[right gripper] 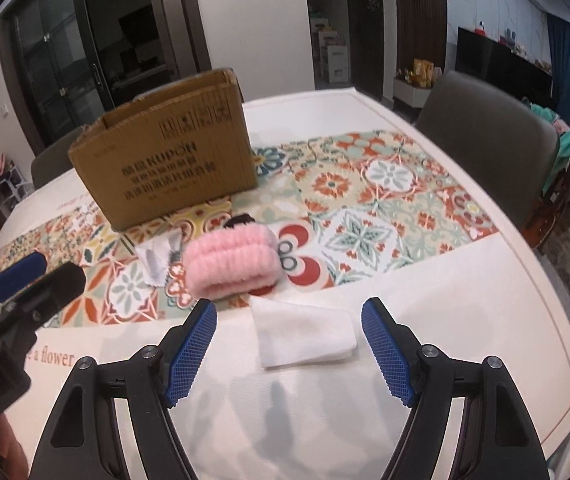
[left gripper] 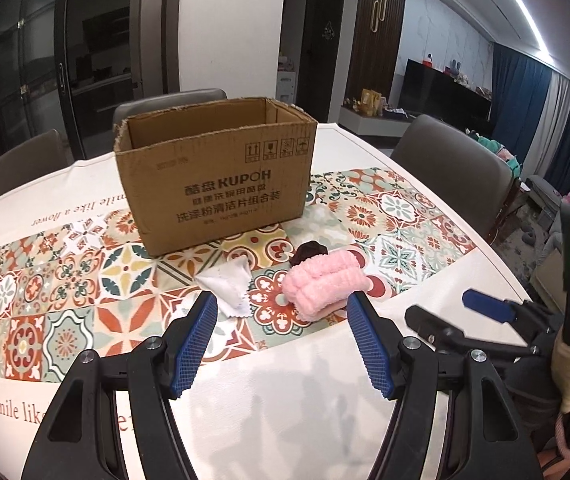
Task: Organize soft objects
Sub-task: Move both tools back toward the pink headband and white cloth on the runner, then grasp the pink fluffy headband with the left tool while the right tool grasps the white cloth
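Both hand-held grippers, left [left gripper: 283, 304] and right [right gripper: 289, 310], gape empty above surface [right gripper: 465, 300]; pink towel [right gripper: 231, 260] before box [right gripper: 165, 160].

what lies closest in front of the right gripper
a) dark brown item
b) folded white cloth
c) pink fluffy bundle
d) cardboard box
b: in the right wrist view the folded white cloth lies on the table just ahead of the open right gripper, nearer than the pink bundle and the box beyond it.
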Demonstrator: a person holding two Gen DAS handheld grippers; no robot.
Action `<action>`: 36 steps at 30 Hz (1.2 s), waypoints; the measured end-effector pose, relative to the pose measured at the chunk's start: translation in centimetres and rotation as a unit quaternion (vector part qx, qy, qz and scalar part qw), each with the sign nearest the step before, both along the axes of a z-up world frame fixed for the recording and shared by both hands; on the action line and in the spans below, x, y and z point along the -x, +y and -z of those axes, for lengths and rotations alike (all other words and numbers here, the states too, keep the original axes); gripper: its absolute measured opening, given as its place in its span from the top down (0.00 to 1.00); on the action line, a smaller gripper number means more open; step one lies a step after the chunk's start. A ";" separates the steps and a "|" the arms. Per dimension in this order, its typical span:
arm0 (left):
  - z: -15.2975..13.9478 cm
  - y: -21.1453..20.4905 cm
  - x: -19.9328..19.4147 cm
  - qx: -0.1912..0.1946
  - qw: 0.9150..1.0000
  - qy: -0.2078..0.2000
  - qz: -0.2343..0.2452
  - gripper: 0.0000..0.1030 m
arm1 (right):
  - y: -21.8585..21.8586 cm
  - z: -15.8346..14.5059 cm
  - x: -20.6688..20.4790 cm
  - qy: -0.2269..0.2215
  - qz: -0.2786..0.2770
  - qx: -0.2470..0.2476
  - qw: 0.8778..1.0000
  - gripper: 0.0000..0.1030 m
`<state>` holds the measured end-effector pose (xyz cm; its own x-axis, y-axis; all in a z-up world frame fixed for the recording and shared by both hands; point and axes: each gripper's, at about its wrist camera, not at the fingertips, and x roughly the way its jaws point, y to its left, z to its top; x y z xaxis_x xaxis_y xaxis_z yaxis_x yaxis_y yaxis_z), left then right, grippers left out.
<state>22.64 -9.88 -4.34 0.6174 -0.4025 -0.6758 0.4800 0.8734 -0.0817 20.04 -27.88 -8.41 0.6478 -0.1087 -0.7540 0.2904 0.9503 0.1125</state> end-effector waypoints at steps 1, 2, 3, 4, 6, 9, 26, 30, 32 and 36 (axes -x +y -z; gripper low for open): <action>0.2 -0.3 -0.2 -0.001 1.000 0.002 0.000 0.35 | -0.2 0.4 -0.1 0.005 0.002 -0.003 1.000 0.26; 0.4 -0.6 -0.4 -0.002 1.000 0.004 -0.001 0.35 | -0.4 0.8 -0.3 0.009 0.004 -0.005 1.000 0.26; 0.5 -0.8 -0.5 -0.003 1.000 0.007 -0.001 0.35 | -0.6 1.1 -0.4 0.013 0.005 -0.008 1.000 0.26; 0.7 -1.0 -0.7 -0.002 1.000 0.009 0.001 0.35 | -0.8 1.4 -0.5 0.016 0.004 -0.013 1.000 0.26; 1.2 -1.4 -1.0 0.000 1.000 0.017 0.004 0.35 | -1.0 2.1 -0.8 0.025 0.002 -0.016 1.000 0.26; 2.1 -2.1 -1.6 -0.003 1.000 0.026 0.004 0.35 | -1.3 3.1 -1.1 0.035 0.002 -0.023 0.999 0.26; 5.0 -5.0 -3.3 0.012 0.998 0.045 0.031 0.35 | -0.8 6.0 -1.9 0.024 -0.042 -0.011 0.999 0.26; 5.5 -5.5 -3.8 0.014 0.998 0.048 0.033 0.35 | -0.8 6.5 -2.2 0.021 -0.040 -0.003 0.999 0.26; 6.0 -5.9 -4.3 0.011 0.998 0.055 0.033 0.35 | -0.9 6.8 -2.4 0.022 -0.039 0.001 0.999 0.26; 7.0 -6.5 -5.2 0.003 0.997 0.065 0.034 0.35 | -1.0 7.2 -2.9 0.026 -0.035 0.017 0.999 0.26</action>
